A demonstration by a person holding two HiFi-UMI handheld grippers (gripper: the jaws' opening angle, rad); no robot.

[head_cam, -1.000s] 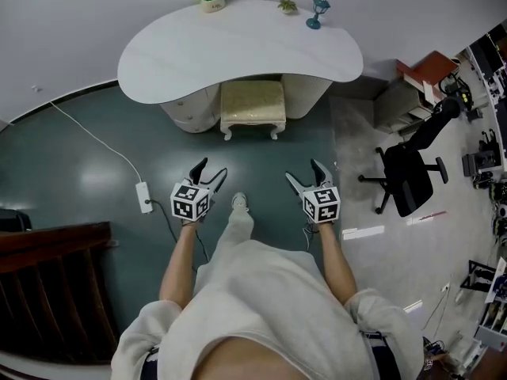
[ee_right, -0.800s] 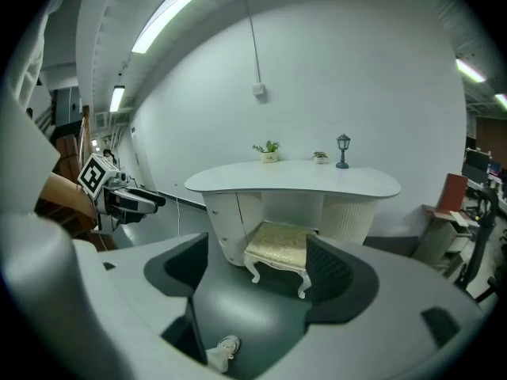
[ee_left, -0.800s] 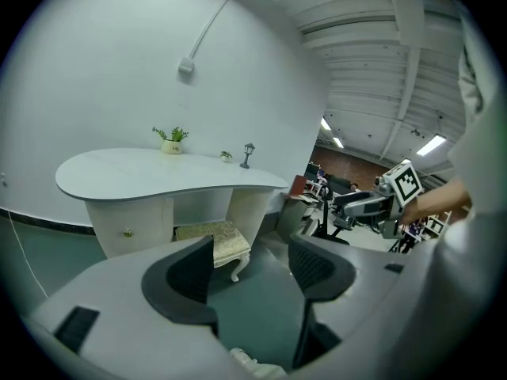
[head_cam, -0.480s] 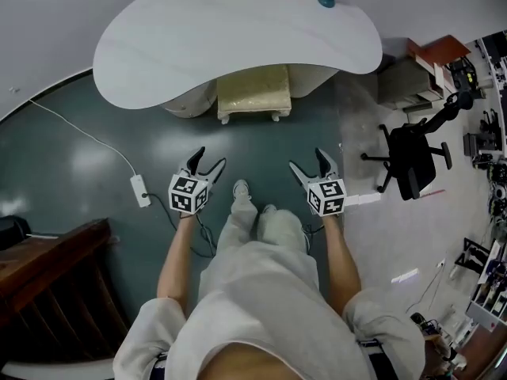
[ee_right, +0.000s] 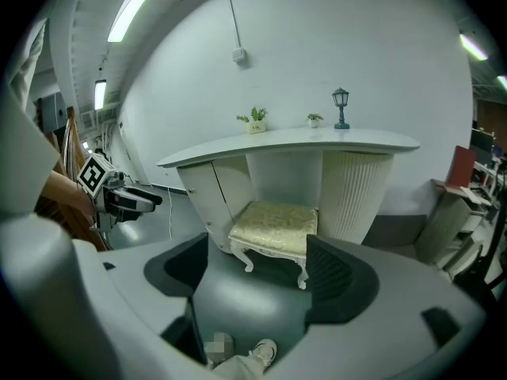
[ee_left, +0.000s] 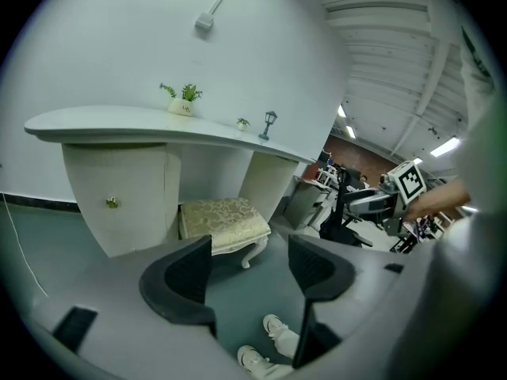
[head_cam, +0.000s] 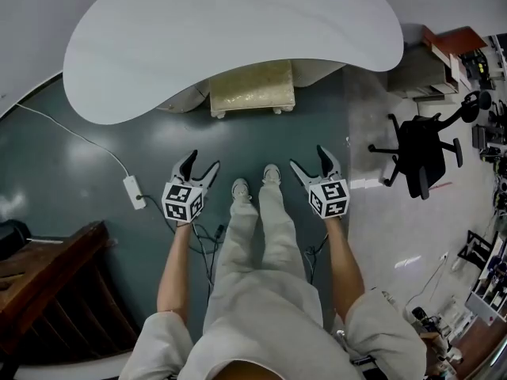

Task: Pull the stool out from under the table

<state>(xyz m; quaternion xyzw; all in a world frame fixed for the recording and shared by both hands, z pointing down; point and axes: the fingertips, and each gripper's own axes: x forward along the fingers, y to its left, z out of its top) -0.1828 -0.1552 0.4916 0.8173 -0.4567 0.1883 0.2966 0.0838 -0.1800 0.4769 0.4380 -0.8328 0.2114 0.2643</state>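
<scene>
The stool (head_cam: pixel 252 89) has a rectangular seat of pale gold patterned fabric on a white frame with curved, carved legs. It stands at 12 o'clock from the person's shoes (head_cam: pixel 255 182), partly tucked under the white kidney-shaped bench (head_cam: pixel 230 38), between a pedestal with a brass knob (ee_left: pixel 112 203) and a ribbed pedestal (ee_right: pixel 356 192); its front edge and front legs stick out past the benchtop. On the benchtop a white pot (ee_right: pixel 255 127) holds a leafy green plant, and a smaller pot (ee_right: pixel 314 122) at its 3 o'clock holds a tiny one. The left hand-held gripper (head_cam: pixel 201 163) and the right hand-held gripper (head_cam: pixel 308 158) are both spread wide with nothing between their jaws, well apart from the stool, at 9 and 3 o'clock of the shoes.
</scene>
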